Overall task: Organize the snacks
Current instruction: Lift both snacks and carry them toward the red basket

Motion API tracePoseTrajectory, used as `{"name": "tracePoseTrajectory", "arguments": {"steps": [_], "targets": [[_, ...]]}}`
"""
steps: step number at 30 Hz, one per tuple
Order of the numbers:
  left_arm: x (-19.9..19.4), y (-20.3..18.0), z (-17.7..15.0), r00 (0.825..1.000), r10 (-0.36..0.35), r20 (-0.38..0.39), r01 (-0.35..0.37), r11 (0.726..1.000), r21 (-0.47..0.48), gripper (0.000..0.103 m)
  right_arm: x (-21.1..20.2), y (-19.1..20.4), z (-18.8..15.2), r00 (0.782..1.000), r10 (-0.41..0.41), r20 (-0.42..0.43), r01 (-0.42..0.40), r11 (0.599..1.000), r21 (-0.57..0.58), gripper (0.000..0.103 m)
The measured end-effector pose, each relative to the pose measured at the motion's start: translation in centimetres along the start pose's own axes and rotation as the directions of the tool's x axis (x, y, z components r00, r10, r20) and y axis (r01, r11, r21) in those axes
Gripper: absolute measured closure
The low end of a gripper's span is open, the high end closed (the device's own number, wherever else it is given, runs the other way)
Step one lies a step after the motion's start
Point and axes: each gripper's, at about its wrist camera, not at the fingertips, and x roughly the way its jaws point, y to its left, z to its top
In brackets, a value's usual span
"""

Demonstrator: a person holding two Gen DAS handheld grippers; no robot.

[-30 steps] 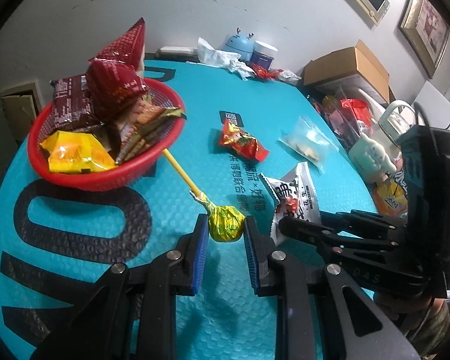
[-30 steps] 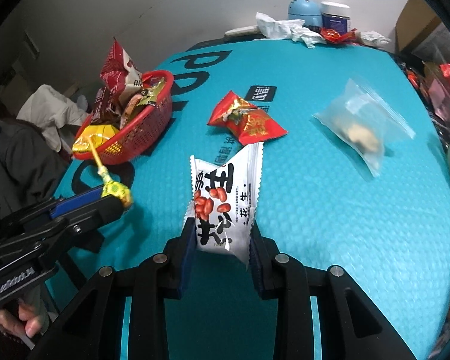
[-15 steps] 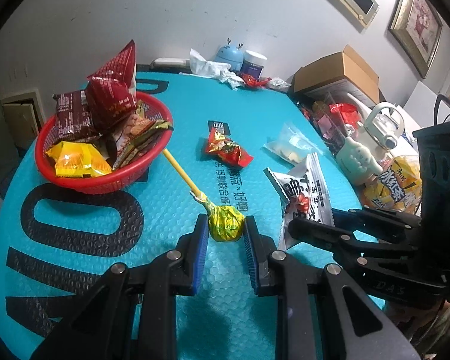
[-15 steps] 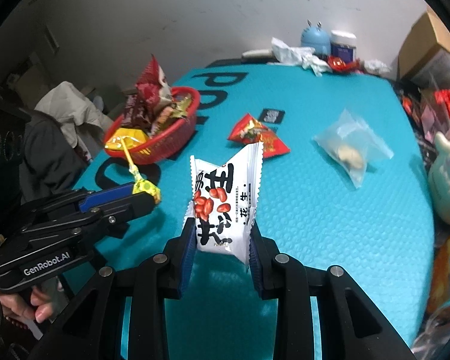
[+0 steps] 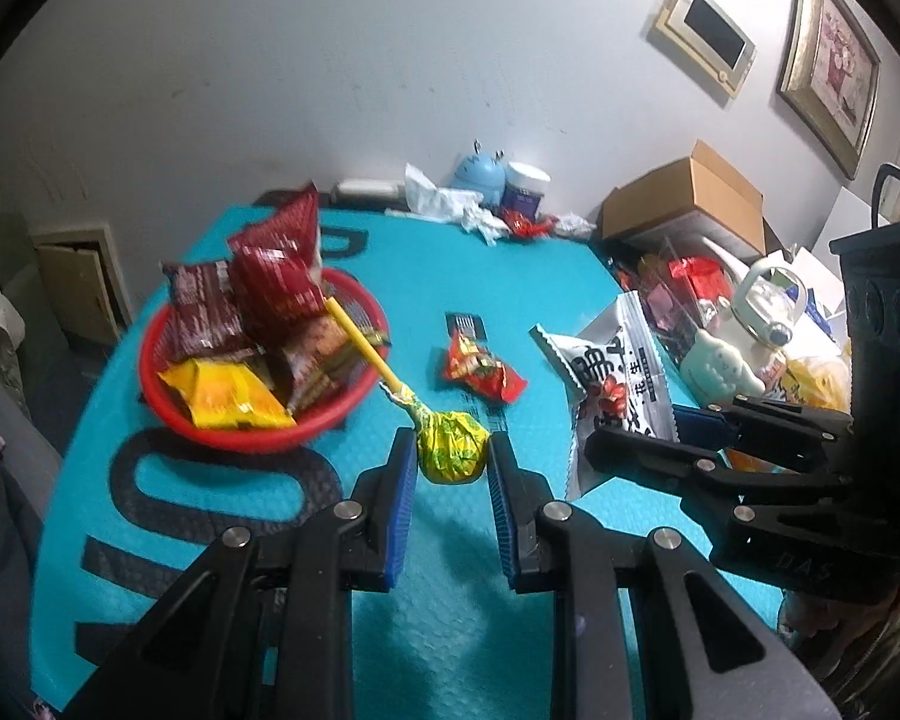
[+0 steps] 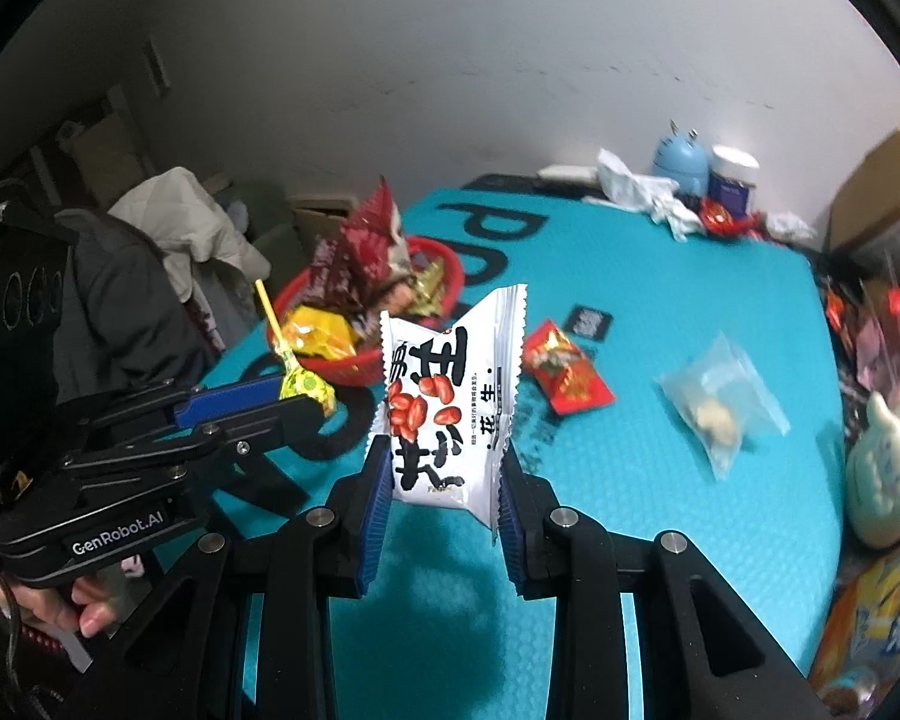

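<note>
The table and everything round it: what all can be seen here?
lollipop: one, yellow-green wrapper, yellow stick, clamped in left gripper
peanut packet: one, white, clamped in right gripper
basket: one, red, full of snack packs, table's left side
red snack pack: one, mid-table
clear bag: one, right of it
table cover: one, teal
cardboard box: one, brown, beyond the table
hand: one, holding the left gripper's handle

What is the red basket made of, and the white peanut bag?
The red basket looks like moulded plastic: glossy, with fine mesh slots. The white peanut bag seems to be thin plastic film, smooth, printed, with crimped zigzag ends.
</note>
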Motion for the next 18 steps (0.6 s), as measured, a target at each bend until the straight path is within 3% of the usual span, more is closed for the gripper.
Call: {"name": "tracePoseTrajectory", "arguments": {"steps": [12,18], "targets": [[-0.4,2.8,2.4,0.995,0.081,0.058,-0.081,0.997,0.001,0.08,1.1,1.0,3.4,0.999,0.026,0.042,-0.024,0.999,-0.046,0.072],[0.8,4.5,3.3,0.99,0.13,0.049,-0.131,0.991,0.014,0.08,2.6,1.5,4.8,0.999,0.025,0.046,-0.021,0.997,-0.068,0.072]]}}
